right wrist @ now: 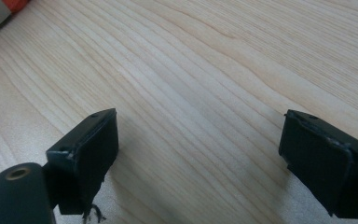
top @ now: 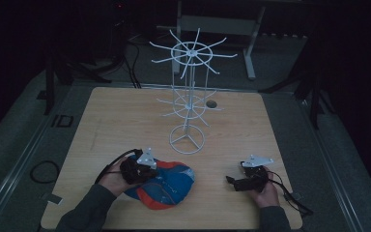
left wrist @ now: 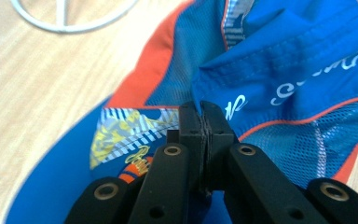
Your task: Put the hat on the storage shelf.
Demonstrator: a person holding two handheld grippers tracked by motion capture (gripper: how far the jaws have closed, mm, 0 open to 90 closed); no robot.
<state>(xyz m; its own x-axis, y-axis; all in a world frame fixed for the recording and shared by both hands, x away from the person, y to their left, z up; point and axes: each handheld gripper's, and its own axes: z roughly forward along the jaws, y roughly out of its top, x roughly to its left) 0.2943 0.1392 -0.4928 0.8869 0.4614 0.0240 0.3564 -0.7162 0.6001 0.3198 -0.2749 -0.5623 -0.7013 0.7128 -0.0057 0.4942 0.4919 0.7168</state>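
Cap, blue and orange, lies on the near left of your wooden counter; your left tongs have pinched a fold of it. Right tongs gape wide over bare wood. Next, probably lift it toward the white wire rack. The room is dark.

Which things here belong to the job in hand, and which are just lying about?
In the job:
- blue and orange cap, a fold of its fabric pinched in the shut left gripper
- white wire rack, standing just beyond the cap; probably where it goes
- right gripper, open, over bare table

Lying about:
- small dark round spot in the tabletop behind the rack
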